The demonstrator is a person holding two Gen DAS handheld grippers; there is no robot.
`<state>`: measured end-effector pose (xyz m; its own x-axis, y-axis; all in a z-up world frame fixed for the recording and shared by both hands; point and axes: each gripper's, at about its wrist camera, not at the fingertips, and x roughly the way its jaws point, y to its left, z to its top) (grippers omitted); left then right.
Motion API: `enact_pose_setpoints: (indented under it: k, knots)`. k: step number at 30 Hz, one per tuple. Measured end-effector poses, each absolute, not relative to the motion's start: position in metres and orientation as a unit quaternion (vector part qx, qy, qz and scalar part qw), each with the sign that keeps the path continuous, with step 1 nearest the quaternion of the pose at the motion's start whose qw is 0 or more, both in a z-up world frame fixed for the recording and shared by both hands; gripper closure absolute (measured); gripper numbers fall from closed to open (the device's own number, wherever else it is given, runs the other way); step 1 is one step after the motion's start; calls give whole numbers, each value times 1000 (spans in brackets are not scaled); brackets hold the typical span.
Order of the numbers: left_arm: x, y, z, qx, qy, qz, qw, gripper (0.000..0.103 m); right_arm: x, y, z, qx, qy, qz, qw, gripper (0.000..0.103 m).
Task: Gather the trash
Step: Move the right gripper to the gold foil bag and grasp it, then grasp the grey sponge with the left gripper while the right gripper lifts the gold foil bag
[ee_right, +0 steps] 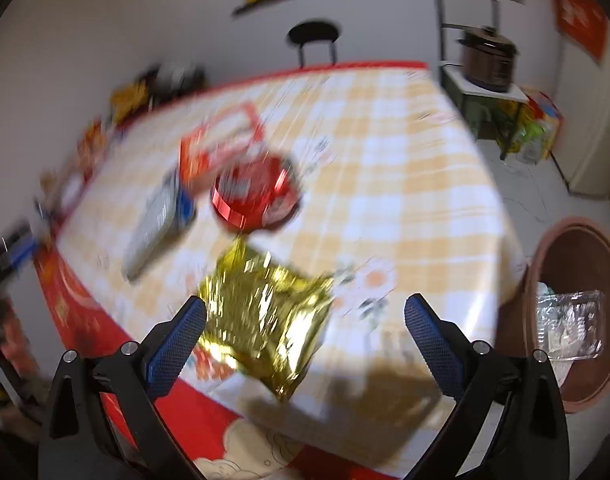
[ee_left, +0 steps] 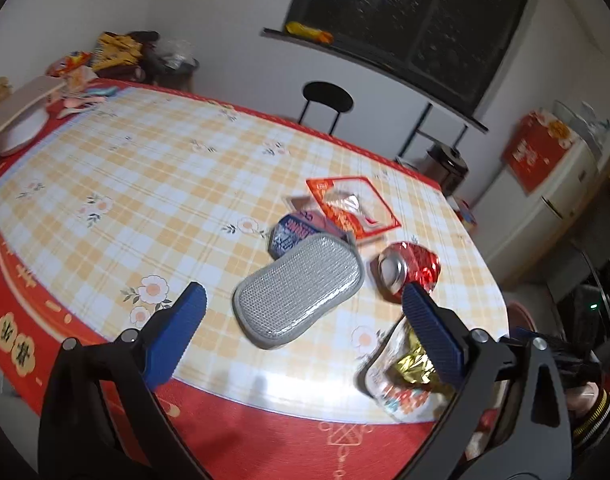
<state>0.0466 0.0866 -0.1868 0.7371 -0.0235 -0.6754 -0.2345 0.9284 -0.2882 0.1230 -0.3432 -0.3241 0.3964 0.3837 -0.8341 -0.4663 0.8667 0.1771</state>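
both grippers wide apart, nothing between the fingers. left gripper (ee_left: 305, 316) hovers over the near edge of the table (ee_left: 153, 168) with the grey mesh pad (ee_left: 299, 288) lying flat just ahead between its blue fingers (ee_left: 177, 332). trash sits in a cluster on the near right part of the checked cloth: blue wrapper (ee_left: 287, 234) tucked under the pad's far end, red-and-clear packet (ee_left: 351, 206) beyond it, crushed red can (ee_left: 409, 270) right of the pad, gold foil wrapper (ee_left: 409, 364) near the table edge, partly behind the left gripper's right finger. right gripper (ee_right: 305, 324) hangs over that gold foil wrapper (ee_right: 265, 320), not touching as far as the blur lets me tell. brown bin (ee_right: 577, 316) on the floor at right, clear plastic (ee_right: 569, 328) inside. far left of table has snack bags (ee_left: 113, 52), a white bowl (ee_left: 17, 128).
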Motion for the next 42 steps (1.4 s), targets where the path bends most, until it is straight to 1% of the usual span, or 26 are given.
enact_pose_setpoints:
  k: [4, 9, 12, 15, 18, 22, 23, 26, 28, 30, 32, 34, 42]
  knots:
    - [51, 104, -209, -191, 373, 28, 908, 6, 105, -309, -348, -104, 514, 247, 815, 5]
    - [61, 125, -233, -209, 393, -14, 895, 6, 88, -279, -360, -165, 514, 235, 808, 6]
    - [68, 134, -240, -208, 400, -37, 892, 6, 87, -259, -369, -215, 512, 226, 800, 6]
    - [73, 141, -244, -204, 404, -54, 890, 6, 88, -246, -379, -294, 503, 200, 788, 6]
    - [76, 145, -246, -198, 408, -65, 889, 6, 92, -243, -379, -314, 502, 188, 784, 6]
    - [76, 150, -247, -198, 411, -76, 887, 7, 98, -238, -381, -320, 510, 196, 774, 15]
    - [76, 151, -248, -198, 411, -77, 887, 6, 99, -235, -382, -323, 513, 202, 769, 20]
    - [77, 155, -251, -202, 414, -78, 884, 7, 102, -230, -384, -314, 521, 220, 763, 29]
    - [78, 156, -253, -203, 417, -80, 882, 7, 105, -229, -384, -301, 527, 223, 763, 33]
    - [78, 157, -254, -204, 419, -82, 881, 7, 106, -229, -381, -290, 530, 223, 765, 34]
    - [80, 156, -254, -203, 419, -85, 881, 7, 107, -231, -376, -269, 533, 228, 769, 39]
    - [81, 156, -253, -202, 418, -89, 881, 7, 107, -235, -367, -246, 534, 232, 775, 42]
    - [88, 145, -246, -189, 413, -109, 884, 7, 107, -245, -334, -143, 526, 248, 801, 48]
